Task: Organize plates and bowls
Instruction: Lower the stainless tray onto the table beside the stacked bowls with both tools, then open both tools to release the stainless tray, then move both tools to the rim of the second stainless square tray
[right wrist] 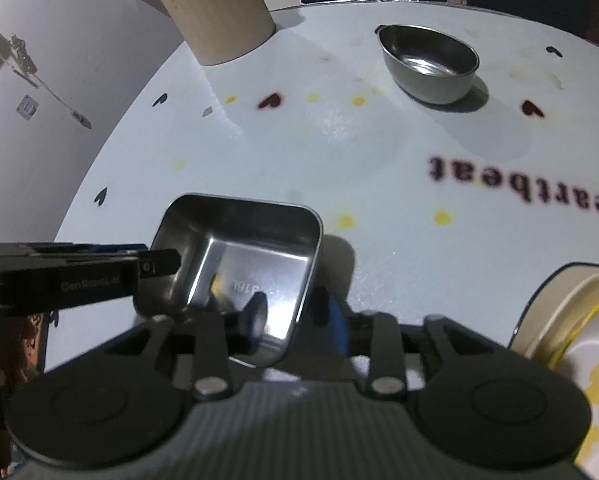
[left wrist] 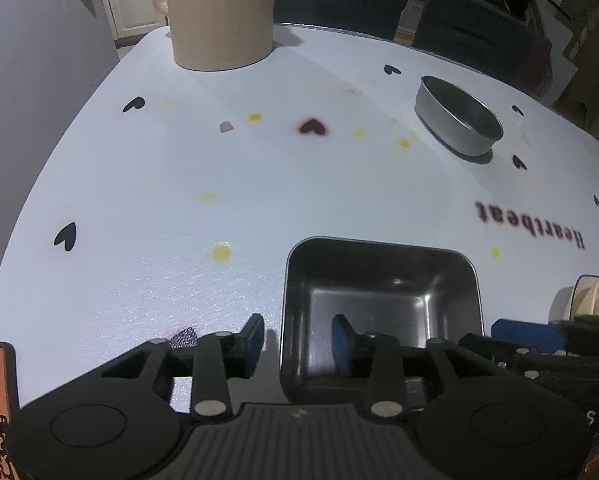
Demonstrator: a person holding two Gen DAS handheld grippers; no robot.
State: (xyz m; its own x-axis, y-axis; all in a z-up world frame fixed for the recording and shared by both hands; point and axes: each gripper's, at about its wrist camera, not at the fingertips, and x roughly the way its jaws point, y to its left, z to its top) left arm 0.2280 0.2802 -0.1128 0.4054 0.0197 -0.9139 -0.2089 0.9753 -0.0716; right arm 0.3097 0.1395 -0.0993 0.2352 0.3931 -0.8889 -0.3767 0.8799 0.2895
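Observation:
A square steel dish (left wrist: 379, 304) sits near the table's front edge. My left gripper (left wrist: 297, 340) straddles the dish's left wall, one finger inside and one outside, with a visible gap. My right gripper (right wrist: 295, 320) straddles the right wall of the same dish (right wrist: 243, 256), fingers close on it; the dish looks tilted. The left gripper's body (right wrist: 59, 276) shows at the dish's left side. A round steel bowl (left wrist: 459, 120) stands further back on the right; it also shows in the right wrist view (right wrist: 431, 64).
A tall beige ribbed container (left wrist: 219, 12) stands at the back left of the white table (left wrist: 219, 180). A white plate with yellow print (right wrist: 579, 340) is at the right front. Dark chairs stand behind the table. A wall is on the left.

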